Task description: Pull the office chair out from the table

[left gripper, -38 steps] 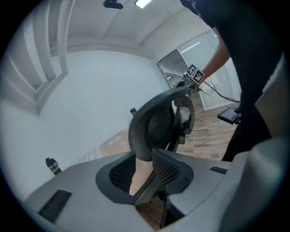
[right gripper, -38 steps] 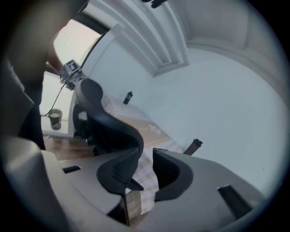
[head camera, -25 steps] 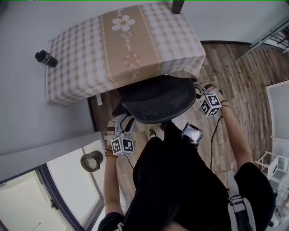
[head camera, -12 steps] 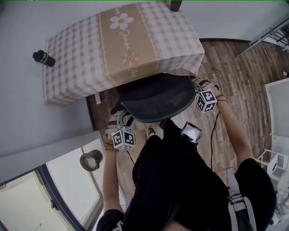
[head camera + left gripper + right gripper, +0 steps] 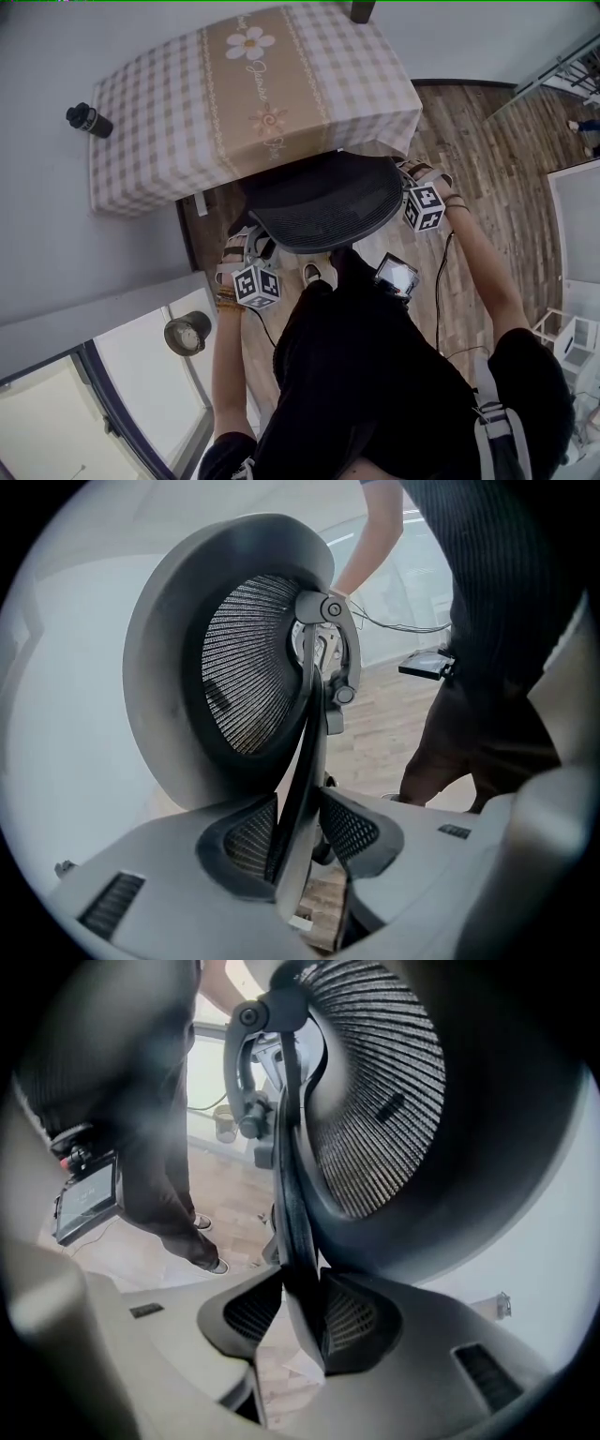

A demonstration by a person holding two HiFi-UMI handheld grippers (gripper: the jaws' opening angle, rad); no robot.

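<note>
Left gripper (image 5: 305,829): jaws part-spread, pinching the backrest rim of the black mesh office chair (image 5: 323,202), apparently with both pads in contact. Right gripper (image 5: 302,1312): jaws just closing, clamped on the opposite rim. Chair: frame centre, close against the checked-cloth table (image 5: 169,122), upper left.

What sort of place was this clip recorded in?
Probably a room in a home or small office: a table under a checked, flower-print cloth, a mesh-backed office chair pushed up to it, and a wood-plank floor.
</note>
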